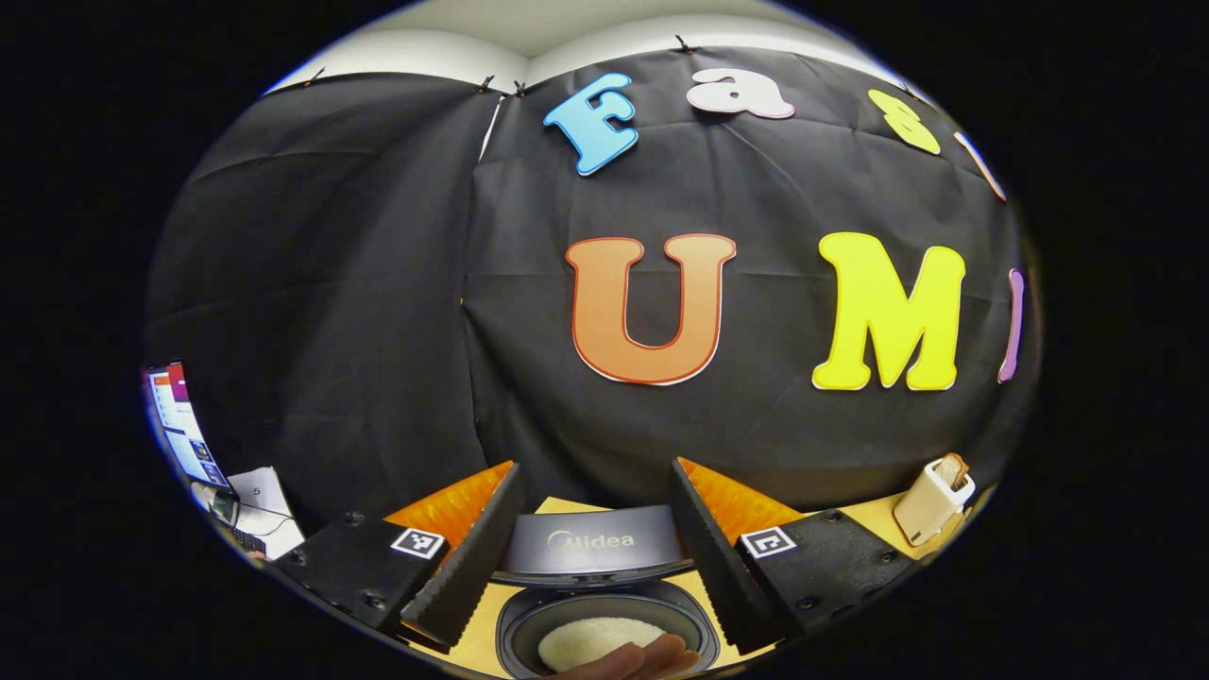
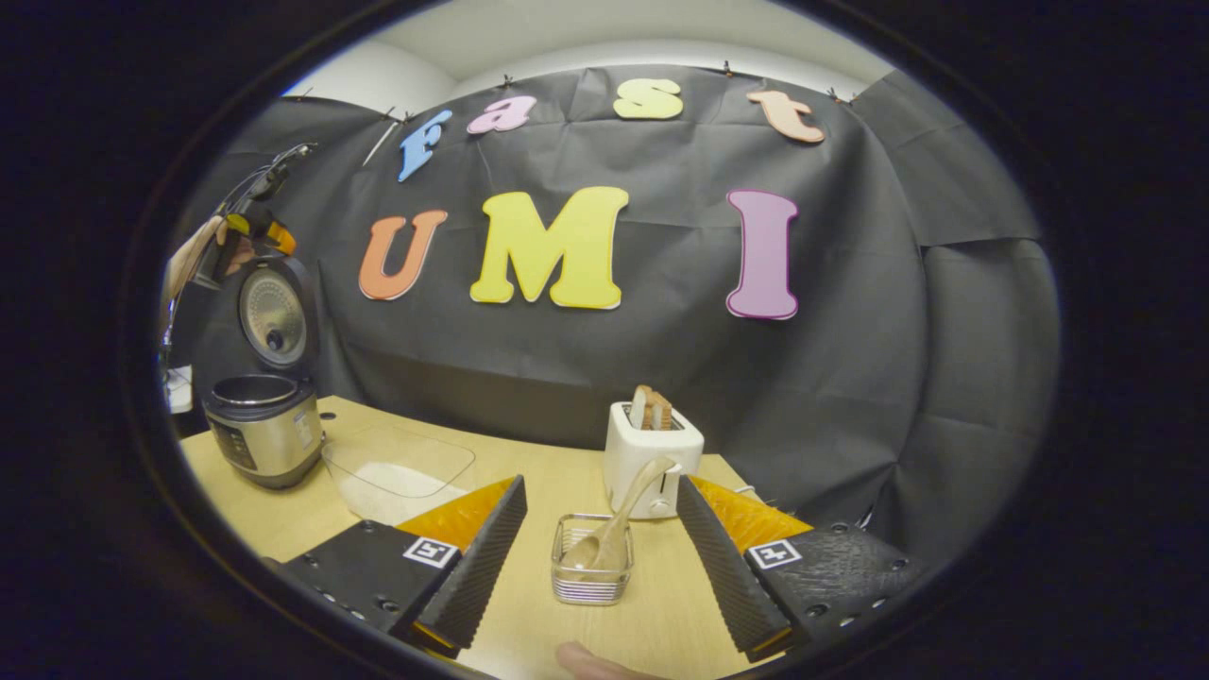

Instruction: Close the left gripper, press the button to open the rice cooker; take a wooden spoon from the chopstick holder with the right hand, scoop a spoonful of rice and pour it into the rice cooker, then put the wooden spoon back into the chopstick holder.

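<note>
In the left gripper view, my left gripper [image 1: 595, 467] is open above the rice cooker [image 1: 593, 546]. The cooker's lid stands raised, and white rice [image 1: 587, 642] lies in its pot. In the right gripper view, my right gripper [image 2: 601, 482] is open and holds nothing. Just ahead, between its fingers, a wire chopstick holder [image 2: 592, 567] stands on the table. A wooden spoon [image 2: 625, 515] leans in the holder, handle up to the right. Far left stands the open rice cooker [image 2: 265, 427], with the left gripper [image 2: 247, 231] held in a hand above its lid.
A white toaster [image 2: 652, 455] with bread in it stands behind the holder. It also appears as the toaster [image 1: 933, 499] at the right. A clear container of rice [image 2: 397, 472] sits between the cooker and the holder. A monitor [image 1: 179, 425] is at far left. A fingertip [image 1: 635, 659] shows at the bottom edge.
</note>
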A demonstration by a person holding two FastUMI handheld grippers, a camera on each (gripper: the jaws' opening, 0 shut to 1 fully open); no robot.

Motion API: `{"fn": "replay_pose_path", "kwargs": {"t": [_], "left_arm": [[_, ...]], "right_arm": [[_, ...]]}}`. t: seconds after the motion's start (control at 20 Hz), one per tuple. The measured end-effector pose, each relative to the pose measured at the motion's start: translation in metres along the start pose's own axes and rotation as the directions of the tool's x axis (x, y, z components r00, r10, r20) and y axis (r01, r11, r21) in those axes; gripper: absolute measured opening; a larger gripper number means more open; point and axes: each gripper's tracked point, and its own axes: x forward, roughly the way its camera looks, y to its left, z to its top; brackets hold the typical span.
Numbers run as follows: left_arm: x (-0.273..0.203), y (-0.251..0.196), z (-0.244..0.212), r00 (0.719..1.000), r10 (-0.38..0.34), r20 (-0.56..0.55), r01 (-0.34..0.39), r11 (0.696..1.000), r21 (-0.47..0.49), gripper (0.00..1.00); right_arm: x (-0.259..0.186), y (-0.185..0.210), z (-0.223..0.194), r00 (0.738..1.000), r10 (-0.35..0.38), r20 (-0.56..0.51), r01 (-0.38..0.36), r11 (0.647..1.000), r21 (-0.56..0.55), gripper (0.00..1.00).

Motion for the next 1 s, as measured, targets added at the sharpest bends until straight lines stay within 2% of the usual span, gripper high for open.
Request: {"fn": "replay_pose_path", "kwargs": {"t": [0.05, 0.25, 0.35, 0.65, 0.75, 0.95, 1.0], "left_arm": [[-0.007, -0.001, -0.003, 1.0, -0.001, 0.001, 0.001, 1.0, 0.004, 0.98], [-0.033, -0.005, -0.02, 1.0, -0.009, 0.001, 0.009, 1.0, 0.015, 1.0], [-0.046, -0.008, -0.031, 1.0, -0.019, -0.003, 0.02, 1.0, 0.021, 0.98], [-0.081, -0.015, -0.072, 0.999, -0.037, 0.016, 0.036, 0.999, 0.026, 0.98], [-0.086, -0.015, -0.082, 0.999, -0.032, 0.038, 0.032, 0.999, 0.003, 0.98], [-0.098, -0.019, -0.107, 0.999, -0.026, 0.042, 0.025, 0.999, 0.025, 0.97], [-0.1, -0.019, -0.112, 0.999, -0.031, 0.033, 0.03, 0.999, 0.02, 1.0]], "right_arm": [[-0.006, 0.005, -0.001, 1.0, 0.011, 0.001, -0.011, 1.0, 0.005, 0.97], [-0.023, 0.015, -0.004, 0.999, 0.032, 0.003, -0.032, 0.998, 0.051, 0.97], [-0.034, 0.024, -0.005, 0.999, 0.05, 0.002, -0.05, 0.995, 0.082, 0.95], [-0.056, 0.029, -0.011, 0.999, 0.039, 0.009, -0.04, 0.994, 0.099, 0.98], [-0.065, 0.032, -0.017, 0.999, 0.043, 0.013, -0.044, 0.992, 0.114, 0.97], [-0.077, 0.042, -0.026, 0.999, 0.053, 0.007, -0.054, 0.992, 0.114, 0.96], [-0.079, 0.042, -0.026, 0.999, 0.051, 0.005, -0.052, 0.993, 0.109, 0.95]]}}
